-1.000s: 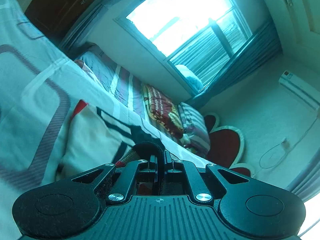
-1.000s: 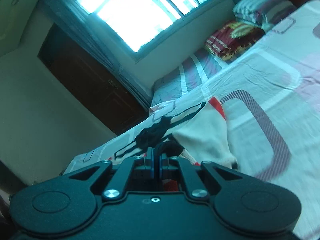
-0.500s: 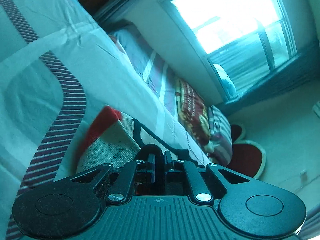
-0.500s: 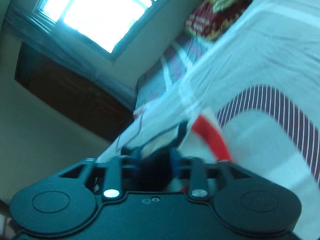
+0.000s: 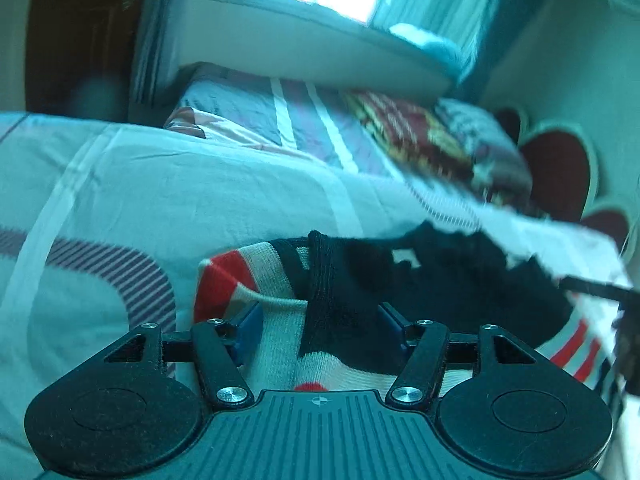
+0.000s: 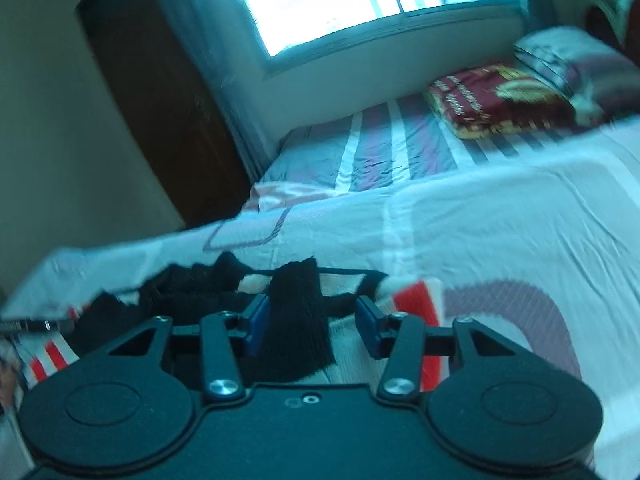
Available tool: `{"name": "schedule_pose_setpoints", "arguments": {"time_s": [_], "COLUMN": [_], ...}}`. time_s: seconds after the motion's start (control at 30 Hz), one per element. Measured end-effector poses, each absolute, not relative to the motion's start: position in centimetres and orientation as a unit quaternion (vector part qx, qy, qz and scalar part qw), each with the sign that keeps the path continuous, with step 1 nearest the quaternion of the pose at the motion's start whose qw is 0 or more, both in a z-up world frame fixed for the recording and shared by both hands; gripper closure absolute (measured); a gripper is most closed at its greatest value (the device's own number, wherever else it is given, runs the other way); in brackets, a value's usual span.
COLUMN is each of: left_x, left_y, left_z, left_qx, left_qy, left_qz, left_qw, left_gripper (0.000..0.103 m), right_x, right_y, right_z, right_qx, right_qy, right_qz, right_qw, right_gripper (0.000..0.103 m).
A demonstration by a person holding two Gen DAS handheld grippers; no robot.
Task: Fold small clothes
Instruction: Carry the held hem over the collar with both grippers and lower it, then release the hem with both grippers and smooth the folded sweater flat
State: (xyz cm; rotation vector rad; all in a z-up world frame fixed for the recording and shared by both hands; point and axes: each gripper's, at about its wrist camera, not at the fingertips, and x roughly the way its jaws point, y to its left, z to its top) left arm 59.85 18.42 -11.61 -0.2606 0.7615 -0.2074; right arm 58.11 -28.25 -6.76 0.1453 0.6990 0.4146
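Lower centre of both views: knit garment [image 5: 280, 344] on bed [image 5: 200, 184]. Left gripper [image 5: 320, 330] opening, right gripper [image 6: 312, 326] closing, pads off cloth. Risk: black cuff [image 6: 296, 328] snags pad, fold drags open.

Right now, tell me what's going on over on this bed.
A person is folding a small knitted garment, cream with red and black patches, on the bed sheet. Each hand works a hand-held gripper. The left hand-held gripper has the garment's edge lying between its jaws, which are opening. The right hand-held gripper has a black flap of the garment between its jaws, which are closing but not yet pressing on it. The garment lies bunched on the sheet.
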Motion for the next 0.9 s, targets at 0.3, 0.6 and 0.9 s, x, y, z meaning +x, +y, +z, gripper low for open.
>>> {"name": "schedule_pose_setpoints", "arguments": {"time_s": [0.3, 0.6, 0.9], "left_x": [60.3, 57.7, 59.8], "left_y": [16.8, 18.1, 18.1], "left_z": [-10.8, -9.8, -11.9], "left_qx": [-0.053, -0.097, -0.092], "left_qy": [0.367, 0.263, 0.319], "left_qz": [-0.111, -0.082, -0.005], "left_qw": [0.922, 0.956, 0.943], "left_gripper": [0.069, 0.096, 0.096], "right_x": [58.2, 56.4, 59.0], "right_y": [-23.1, -24.5, -25.5], "right_z": [-7.8, -6.3, -8.6], "right_qx": [-0.097, -0.083, -0.073], "right_qy": [0.334, 0.262, 0.307], "right_qz": [0.197, 0.177, 0.129], "right_qw": [0.917, 0.945, 0.940], "right_gripper": [0.084, 0.097, 0.097]}}
